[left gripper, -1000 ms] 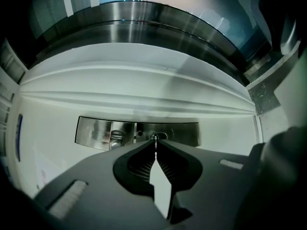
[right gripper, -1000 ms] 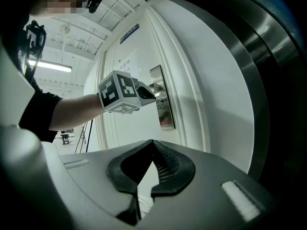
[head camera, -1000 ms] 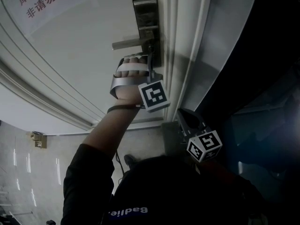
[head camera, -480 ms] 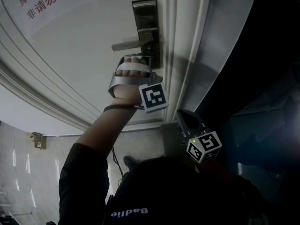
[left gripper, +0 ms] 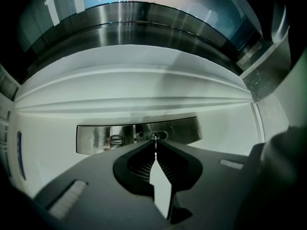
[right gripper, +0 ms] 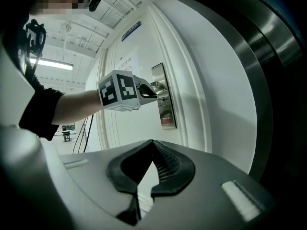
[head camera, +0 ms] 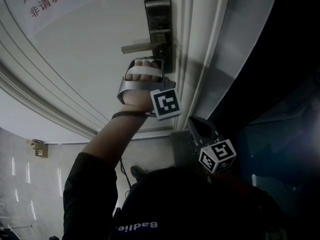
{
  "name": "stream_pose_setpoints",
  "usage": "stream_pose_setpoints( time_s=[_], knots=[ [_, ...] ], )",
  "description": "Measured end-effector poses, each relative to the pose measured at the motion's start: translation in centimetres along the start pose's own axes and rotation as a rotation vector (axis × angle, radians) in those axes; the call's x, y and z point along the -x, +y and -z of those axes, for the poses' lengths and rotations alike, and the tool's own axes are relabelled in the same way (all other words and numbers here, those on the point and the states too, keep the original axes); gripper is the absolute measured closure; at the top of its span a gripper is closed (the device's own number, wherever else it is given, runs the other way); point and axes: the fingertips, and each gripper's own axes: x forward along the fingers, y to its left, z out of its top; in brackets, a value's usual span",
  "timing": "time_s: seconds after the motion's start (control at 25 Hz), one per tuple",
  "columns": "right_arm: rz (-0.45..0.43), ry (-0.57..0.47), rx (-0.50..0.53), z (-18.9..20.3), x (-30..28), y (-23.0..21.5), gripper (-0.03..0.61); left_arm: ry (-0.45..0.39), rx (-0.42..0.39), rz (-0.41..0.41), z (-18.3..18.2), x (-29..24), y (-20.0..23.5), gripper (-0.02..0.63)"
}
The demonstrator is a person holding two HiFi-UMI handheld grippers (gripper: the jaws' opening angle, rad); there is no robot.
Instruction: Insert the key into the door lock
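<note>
The white door (head camera: 90, 59) fills most of what I see. Its steel lock plate (head camera: 159, 14) sits near the edge, with a lever handle (head camera: 137, 47) sticking out. The left gripper (left gripper: 155, 142) is right up at that plate, fingers pinched narrow on the key (left gripper: 155, 152), whose tip meets the keyhole (left gripper: 156, 136). The right gripper (right gripper: 152, 143) hangs back from the door, its 2 fingers closed tip to tip on nothing.

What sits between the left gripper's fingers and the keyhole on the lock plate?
Only the key, pinched in the left gripper, its tip at the keyhole. Left gripper view shows it.
</note>
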Motion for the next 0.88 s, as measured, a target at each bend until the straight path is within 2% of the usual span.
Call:
stream_pose_setpoints(
  time_s=[0.24,0.36,0.48,0.6,0.88],
  knots=[
    [-0.007,-0.003,-0.003,-0.40,-0.29,0.30,0.574,0.017,-0.066,0.013,-0.29,-0.02,-0.34,0.583],
    [0.002,-0.005,-0.002,-0.46,-0.26,0.14,0.574,0.027,-0.063,0.023,-0.16,-0.07,-0.31,0.583],
    [0.012,0.001,0.005,-0.28,-0.15,-0.20,0.574,0.028,-0.037,0.038,0.19,-0.07,-0.17,0.583],
    [0.009,0.006,0.011,-0.37,-0.11,-0.06,0.574,0.024,-0.009,0.018,0.12,-0.03,-0.09,0.583],
    [0.005,0.000,0.004,-0.73,-0.12,0.01,0.574,0.013,0.165,0.026,0.17,-0.03,-0.35,0.583]
  ],
)
